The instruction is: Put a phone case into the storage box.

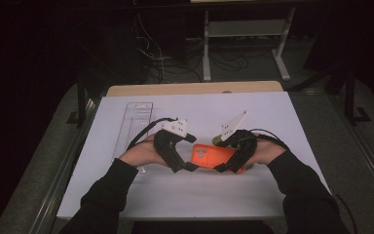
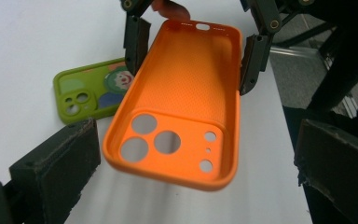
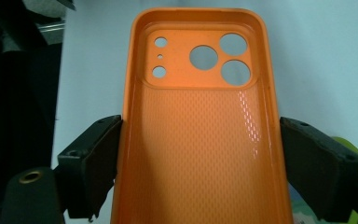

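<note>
Orange phone case clamped across its sides by the right gripper.

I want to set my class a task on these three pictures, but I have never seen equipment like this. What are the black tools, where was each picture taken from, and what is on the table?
A person holds a hand-operated two-jaw gripper in each hand. The high view looks down on the white table. Each other picture comes from a camera riding on one gripper. The right gripper clamps the long sides of an empty orange phone case, held above the table. The left gripper stands open at the case's camera-hole end. A green phone case lies on the table, and a clear plastic tray lies to the left.
</note>
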Tool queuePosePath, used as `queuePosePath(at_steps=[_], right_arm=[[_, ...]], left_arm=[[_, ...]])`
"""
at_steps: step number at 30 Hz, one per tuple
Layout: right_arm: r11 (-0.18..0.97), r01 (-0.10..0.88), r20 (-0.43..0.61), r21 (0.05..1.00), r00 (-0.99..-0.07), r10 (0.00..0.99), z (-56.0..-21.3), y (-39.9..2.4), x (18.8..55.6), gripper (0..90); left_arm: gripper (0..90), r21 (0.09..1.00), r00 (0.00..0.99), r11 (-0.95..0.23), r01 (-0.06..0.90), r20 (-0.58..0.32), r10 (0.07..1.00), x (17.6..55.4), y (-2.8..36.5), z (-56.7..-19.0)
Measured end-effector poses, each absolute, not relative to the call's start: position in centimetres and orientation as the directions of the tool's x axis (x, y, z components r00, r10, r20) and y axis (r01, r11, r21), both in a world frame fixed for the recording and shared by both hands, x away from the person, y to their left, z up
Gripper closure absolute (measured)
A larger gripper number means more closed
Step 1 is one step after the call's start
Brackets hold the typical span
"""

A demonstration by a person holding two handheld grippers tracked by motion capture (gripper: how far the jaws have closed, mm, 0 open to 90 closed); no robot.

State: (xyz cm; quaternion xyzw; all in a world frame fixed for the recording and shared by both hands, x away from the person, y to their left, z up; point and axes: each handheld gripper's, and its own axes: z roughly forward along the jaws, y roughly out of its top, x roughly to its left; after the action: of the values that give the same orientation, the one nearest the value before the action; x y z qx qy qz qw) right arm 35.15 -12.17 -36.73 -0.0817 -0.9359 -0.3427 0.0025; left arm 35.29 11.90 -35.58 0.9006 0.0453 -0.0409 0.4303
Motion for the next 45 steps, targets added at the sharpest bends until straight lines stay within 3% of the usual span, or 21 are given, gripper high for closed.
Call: queuePosePath(at_steps=[11,20,40,42,45], right_arm=[[0.773,0.112,0.070,0.625,-0.994,0.087,-37.0,-10.9,34.5,15.3],[0.774,0.076,0.057,0.628,-0.997,0.052,-36.9,-10.0,34.0,15.3],[0.767,0.062,0.043,0.639,-0.998,0.045,-36.5,-9.8,33.7,15.2],[0.768,0.062,0.042,0.638,-0.998,0.046,-36.4,-9.8,33.7,15.2],[0.767,0.062,0.045,0.639,-0.998,0.043,-36.4,-9.8,33.7,15.2]], left_arm=[[0.0,0.739,0.994,-0.670,0.072,-0.112,-0.017,34.9,11.2,-36.0],[0.0,0.709,0.994,-0.702,0.067,-0.108,-0.014,34.6,10.6,-36.8],[0.0,0.657,0.995,-0.753,0.023,-0.086,-0.045,34.1,9.6,-37.8],[6.1,0.657,0.996,-0.754,0.017,-0.077,-0.045,34.1,9.7,-37.7],[7.8,0.658,0.996,-0.752,0.018,-0.080,-0.046,34.1,9.7,-37.7]])
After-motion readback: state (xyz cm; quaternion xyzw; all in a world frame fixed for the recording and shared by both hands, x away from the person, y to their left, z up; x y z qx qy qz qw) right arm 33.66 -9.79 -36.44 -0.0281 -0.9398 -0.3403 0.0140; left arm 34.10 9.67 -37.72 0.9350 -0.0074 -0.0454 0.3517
